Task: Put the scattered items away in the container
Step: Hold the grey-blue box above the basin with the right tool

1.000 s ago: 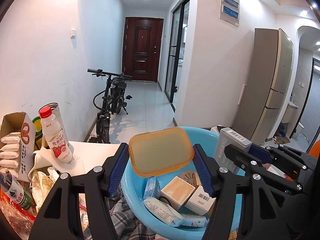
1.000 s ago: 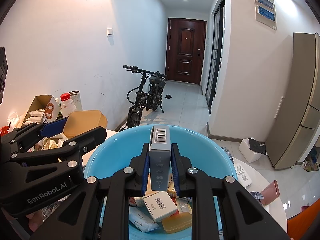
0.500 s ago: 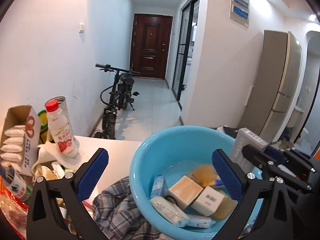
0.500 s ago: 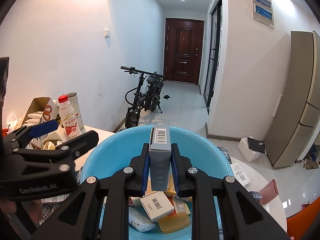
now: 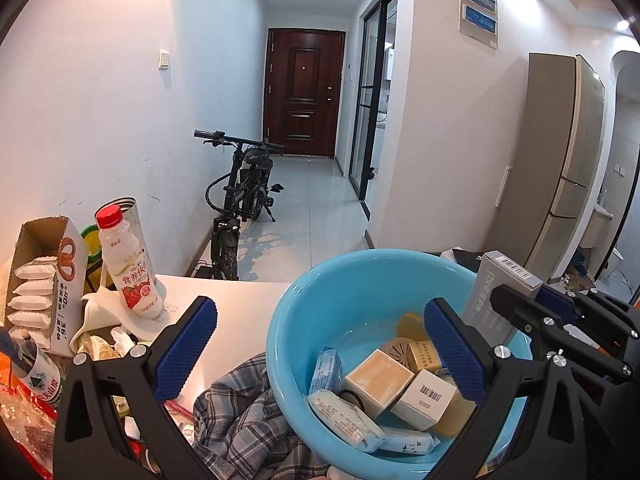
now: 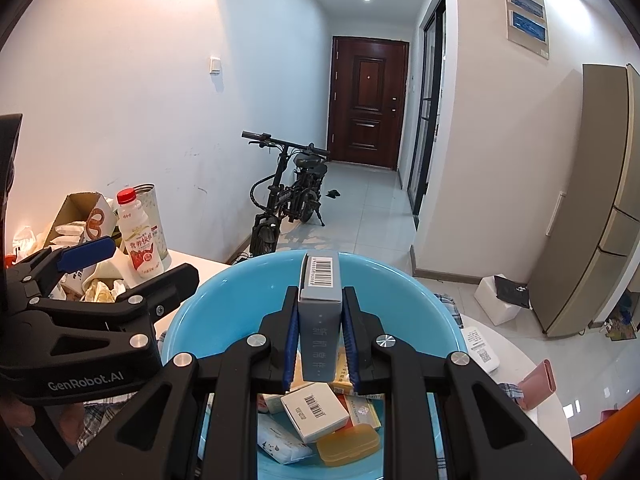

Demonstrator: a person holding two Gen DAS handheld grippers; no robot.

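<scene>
A light blue basin (image 5: 360,280) (image 6: 248,300) sits on the white table and holds several small boxes, wipe packs and an orange plastic case (image 6: 347,446) (image 5: 452,412). My left gripper (image 5: 320,344) is open and empty, its jaws spread over the basin's left rim. It shows at the left of the right wrist view (image 6: 120,264). My right gripper (image 6: 320,320) is shut on a tall grey box (image 6: 320,312) with a barcode on top, held upright over the basin. The box also shows in the left wrist view (image 5: 496,300).
A red-capped drink bottle (image 5: 128,264), a tin can, an open snack carton (image 5: 44,280) and wrappers crowd the table's left. A plaid cloth (image 5: 248,412) lies beside the basin. A white card (image 6: 480,350) and pink pouch (image 6: 540,380) lie at right. A bicycle (image 5: 240,200) stands in the hallway.
My left gripper opened and let go of the orange case, which now lies in the basin. It then drew back to the left. The right gripper kept holding the grey box.
</scene>
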